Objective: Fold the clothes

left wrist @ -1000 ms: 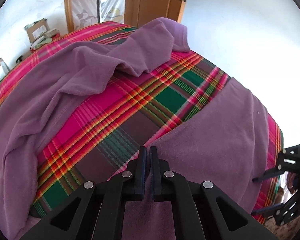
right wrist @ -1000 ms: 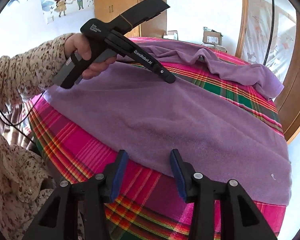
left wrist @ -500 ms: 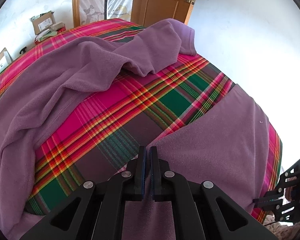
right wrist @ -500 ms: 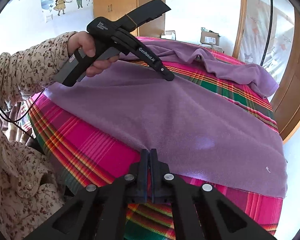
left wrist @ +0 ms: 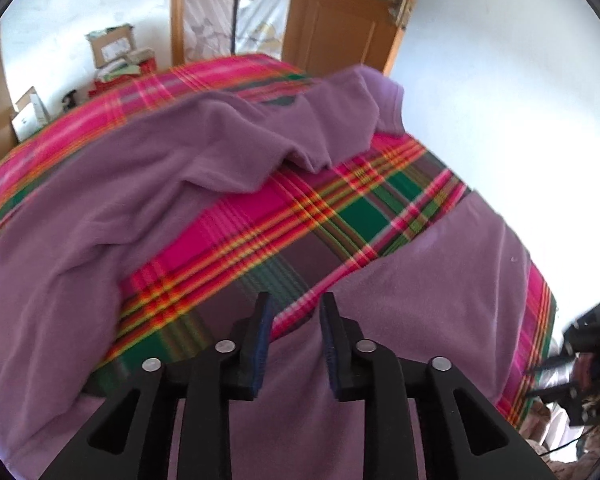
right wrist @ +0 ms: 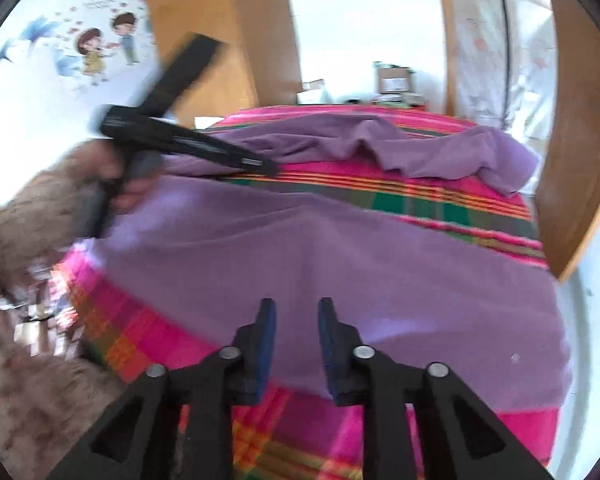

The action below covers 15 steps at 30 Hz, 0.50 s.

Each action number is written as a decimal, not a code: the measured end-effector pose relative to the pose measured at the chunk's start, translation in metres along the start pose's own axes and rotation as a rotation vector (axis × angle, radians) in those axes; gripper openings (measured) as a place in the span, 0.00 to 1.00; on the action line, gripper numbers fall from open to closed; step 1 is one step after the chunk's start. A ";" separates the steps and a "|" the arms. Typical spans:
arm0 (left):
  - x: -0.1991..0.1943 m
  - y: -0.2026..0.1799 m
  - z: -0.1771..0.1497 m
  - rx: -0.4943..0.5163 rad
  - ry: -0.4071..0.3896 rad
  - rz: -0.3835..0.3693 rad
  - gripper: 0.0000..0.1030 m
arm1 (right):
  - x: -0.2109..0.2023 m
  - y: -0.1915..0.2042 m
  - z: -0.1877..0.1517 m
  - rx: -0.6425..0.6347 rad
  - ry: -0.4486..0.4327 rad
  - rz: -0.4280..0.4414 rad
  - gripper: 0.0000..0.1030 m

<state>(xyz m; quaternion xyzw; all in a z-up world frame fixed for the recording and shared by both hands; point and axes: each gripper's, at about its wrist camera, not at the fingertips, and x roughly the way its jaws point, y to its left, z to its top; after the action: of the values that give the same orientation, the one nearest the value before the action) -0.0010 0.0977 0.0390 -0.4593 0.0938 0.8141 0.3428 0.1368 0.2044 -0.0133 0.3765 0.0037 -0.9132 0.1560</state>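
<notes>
A purple fleece garment (left wrist: 420,300) lies spread over a plaid bedspread (left wrist: 300,220), with its far part bunched near the bed's top (left wrist: 220,152). My left gripper (left wrist: 296,308) hovers over the garment's near corner with its jaws opening; the cloth lies below them, not pinched. In the right wrist view the garment (right wrist: 340,248) lies flat across the bed. My right gripper (right wrist: 297,312) stands over its near edge, jaws also opening, nothing pressed between the pads. The left gripper (right wrist: 274,168), held in a hand, shows blurred at the left there.
A person's floral sleeve (right wrist: 28,220) fills the left edge. A wooden door (left wrist: 340,12) and cardboard boxes (left wrist: 112,44) stand beyond the bed. A wooden wardrobe (right wrist: 204,40) and a wall sticker (right wrist: 96,48) are at the back. The bed's edge runs just below both grippers.
Half a second ago both grippers were shut on the garment's near edge. Both jaws have now parted, letting the cloth go, and both grippers have lifted slightly.
</notes>
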 end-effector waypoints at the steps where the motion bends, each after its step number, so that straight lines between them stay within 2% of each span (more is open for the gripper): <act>1: -0.008 0.003 -0.002 -0.014 -0.011 0.007 0.25 | 0.006 -0.001 0.002 0.003 0.010 -0.028 0.23; 5: -0.034 0.019 -0.020 -0.065 -0.039 0.042 0.25 | 0.024 -0.007 -0.001 0.035 0.041 -0.085 0.26; 7: -0.045 0.033 -0.037 -0.110 -0.041 0.066 0.25 | 0.026 -0.006 -0.007 0.023 0.059 -0.084 0.31; 10: -0.060 0.053 -0.062 -0.179 -0.045 0.104 0.25 | 0.023 0.000 -0.017 -0.027 0.061 -0.123 0.34; 15: -0.089 0.087 -0.112 -0.302 -0.058 0.196 0.26 | 0.012 -0.002 -0.028 -0.011 0.047 -0.131 0.36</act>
<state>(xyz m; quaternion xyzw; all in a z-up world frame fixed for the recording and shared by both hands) 0.0501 -0.0615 0.0340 -0.4706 0.0048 0.8613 0.1912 0.1474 0.2062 -0.0417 0.3961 0.0372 -0.9122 0.0976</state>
